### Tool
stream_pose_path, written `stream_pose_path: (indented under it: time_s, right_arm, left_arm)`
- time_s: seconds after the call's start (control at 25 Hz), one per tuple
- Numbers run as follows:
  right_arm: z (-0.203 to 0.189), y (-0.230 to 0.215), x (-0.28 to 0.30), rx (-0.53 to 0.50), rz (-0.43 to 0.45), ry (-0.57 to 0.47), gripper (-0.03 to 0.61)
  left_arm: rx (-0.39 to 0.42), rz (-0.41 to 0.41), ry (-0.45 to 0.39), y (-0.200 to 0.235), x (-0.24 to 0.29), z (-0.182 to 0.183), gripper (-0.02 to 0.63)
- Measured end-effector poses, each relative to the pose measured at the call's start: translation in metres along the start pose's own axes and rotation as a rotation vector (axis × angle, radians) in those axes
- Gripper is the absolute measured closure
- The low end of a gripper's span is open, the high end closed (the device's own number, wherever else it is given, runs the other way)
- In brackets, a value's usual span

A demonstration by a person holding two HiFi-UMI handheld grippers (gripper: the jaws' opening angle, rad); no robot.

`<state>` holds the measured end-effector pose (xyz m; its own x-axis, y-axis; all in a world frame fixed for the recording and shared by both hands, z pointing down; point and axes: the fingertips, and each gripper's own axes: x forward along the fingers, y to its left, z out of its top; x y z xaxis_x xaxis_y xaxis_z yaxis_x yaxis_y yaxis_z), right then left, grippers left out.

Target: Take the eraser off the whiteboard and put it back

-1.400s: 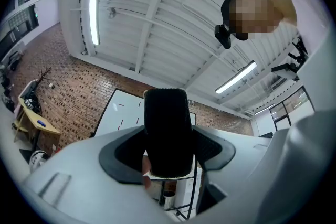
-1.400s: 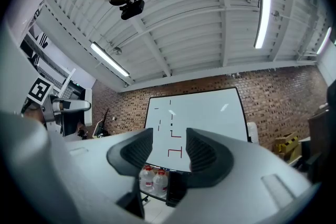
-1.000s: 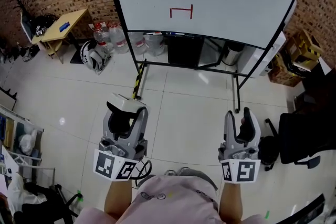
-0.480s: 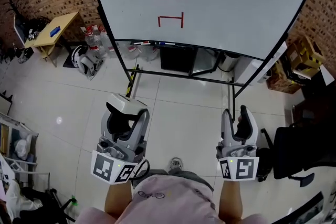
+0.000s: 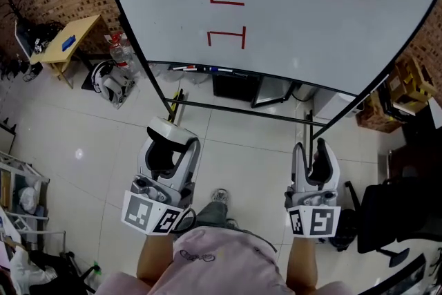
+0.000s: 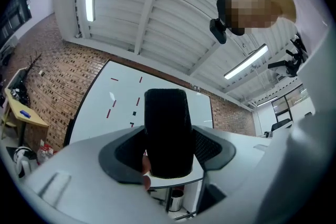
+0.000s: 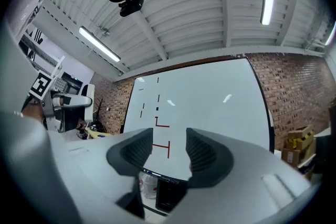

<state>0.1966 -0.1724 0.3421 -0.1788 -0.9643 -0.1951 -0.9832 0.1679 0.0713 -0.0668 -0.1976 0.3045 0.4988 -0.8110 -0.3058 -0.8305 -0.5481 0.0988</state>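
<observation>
Between the left gripper's (image 5: 168, 147) jaws sat the black eraser (image 6: 167, 134), clamped firmly. At twelve o'clock stood the whiteboard (image 5: 311, 10) with red marks (image 5: 226, 36). At three o'clock of it, the right gripper (image 5: 315, 157) held its jaws apart, empty.

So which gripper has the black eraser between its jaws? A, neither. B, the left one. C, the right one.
B: the left gripper has its jaws closed on the black eraser, while the right gripper has its jaws apart with only the whiteboard showing between them.
</observation>
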Motion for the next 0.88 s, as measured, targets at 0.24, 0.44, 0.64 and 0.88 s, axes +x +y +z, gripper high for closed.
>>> stream_pose_path:
  time_s: [0.24,0.44,0.64,0.88]
  right_arm:
    - [-0.007,-0.008,0.084,-0.026,-0.019,-0.002,0.387]
    - [-0.018,-0.028,0.136,-0.035,-0.044,0.011,0.387]
    - [-0.030,-0.051,0.176,-0.034,-0.035,0.009,0.387]
    - [-0.028,-0.068,0.229,-0.051,0.023,-0.038,0.387]
  left_arm:
    - [-0.013,-0.008,-0.016,0.056,0.074,-0.011,0.342]
    - [-0.023,0.002,0.004,0.088,0.133,-0.031,0.342]
    - [-0.010,0.085,0.038,0.113,0.182,-0.056,0.342]
    - [0.092,0.160,0.078,0.117,0.260,-0.085,0.342]
